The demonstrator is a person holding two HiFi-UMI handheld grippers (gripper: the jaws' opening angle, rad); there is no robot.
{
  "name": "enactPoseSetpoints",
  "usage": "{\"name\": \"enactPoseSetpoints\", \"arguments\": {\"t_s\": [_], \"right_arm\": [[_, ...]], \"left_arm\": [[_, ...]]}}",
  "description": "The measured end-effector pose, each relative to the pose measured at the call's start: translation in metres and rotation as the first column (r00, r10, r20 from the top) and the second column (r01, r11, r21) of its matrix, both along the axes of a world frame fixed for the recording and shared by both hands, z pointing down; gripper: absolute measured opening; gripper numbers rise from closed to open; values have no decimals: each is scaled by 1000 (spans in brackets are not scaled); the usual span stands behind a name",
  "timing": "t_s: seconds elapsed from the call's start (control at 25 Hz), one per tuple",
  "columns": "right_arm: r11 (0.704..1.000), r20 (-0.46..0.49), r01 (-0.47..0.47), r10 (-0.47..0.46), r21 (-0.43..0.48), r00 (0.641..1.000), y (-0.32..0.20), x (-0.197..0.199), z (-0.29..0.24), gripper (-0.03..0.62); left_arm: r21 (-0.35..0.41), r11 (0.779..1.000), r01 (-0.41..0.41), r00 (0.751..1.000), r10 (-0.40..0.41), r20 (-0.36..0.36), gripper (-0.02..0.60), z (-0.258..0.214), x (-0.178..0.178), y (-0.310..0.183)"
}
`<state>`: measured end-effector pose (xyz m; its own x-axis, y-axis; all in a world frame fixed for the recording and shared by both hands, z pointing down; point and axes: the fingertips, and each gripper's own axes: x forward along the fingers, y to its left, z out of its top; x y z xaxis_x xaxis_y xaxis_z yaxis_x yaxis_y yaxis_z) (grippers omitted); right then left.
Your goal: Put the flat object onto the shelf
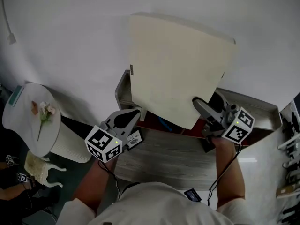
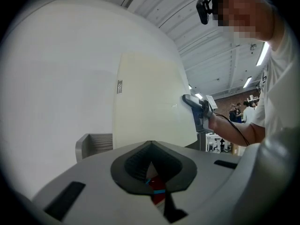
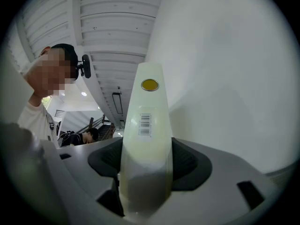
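Observation:
The flat object (image 1: 178, 74) is a large cream board, held up tilted in front of the white wall, above the grey wooden shelf (image 1: 255, 110). My right gripper (image 1: 204, 108) is shut on its lower right edge. In the right gripper view the flat object (image 3: 147, 125) stands edge-on between the jaws, with a barcode label and a yellow sticker on it. My left gripper (image 1: 124, 118) sits below the board's lower left corner, shut and holding nothing. From the left gripper (image 2: 150, 146) I see the flat object (image 2: 150, 97) broadside and the right gripper (image 2: 197, 104) on its far edge.
A round white side table (image 1: 21, 125) with a flower on it stands at the left, a small white stool below it. Red and blue items lie inside the shelf under the board. A rack of small items lines the right edge. A cable hangs at top left.

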<state>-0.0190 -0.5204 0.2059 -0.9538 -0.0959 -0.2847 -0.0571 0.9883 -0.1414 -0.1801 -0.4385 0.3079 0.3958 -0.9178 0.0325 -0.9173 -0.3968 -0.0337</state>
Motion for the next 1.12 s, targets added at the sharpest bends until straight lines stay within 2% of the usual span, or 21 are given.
{"name": "enactPoseSetpoints", "arguments": {"t_s": [0.2,0.52,0.8,1.12], "right_arm": [[999,-31,-18,19,29,999,-22,-27,2,287],[1000,-32,13,-14,-9,999,-48,-55,12,288],[999,-125,41,-37,26,992,-57,-62,23,302],[995,-183,62,-47,79,982,-55,-66,24,302]], "left_arm": [[-5,1000,-26,1000,26,-3,12,-3,-9,-17],[-26,997,-79,996,78,-37,12,14,-21,-41],[-34,995,-90,994,88,-58,12,24,-26,-50],[-45,994,-101,993,98,-69,12,28,-29,-54]]}}
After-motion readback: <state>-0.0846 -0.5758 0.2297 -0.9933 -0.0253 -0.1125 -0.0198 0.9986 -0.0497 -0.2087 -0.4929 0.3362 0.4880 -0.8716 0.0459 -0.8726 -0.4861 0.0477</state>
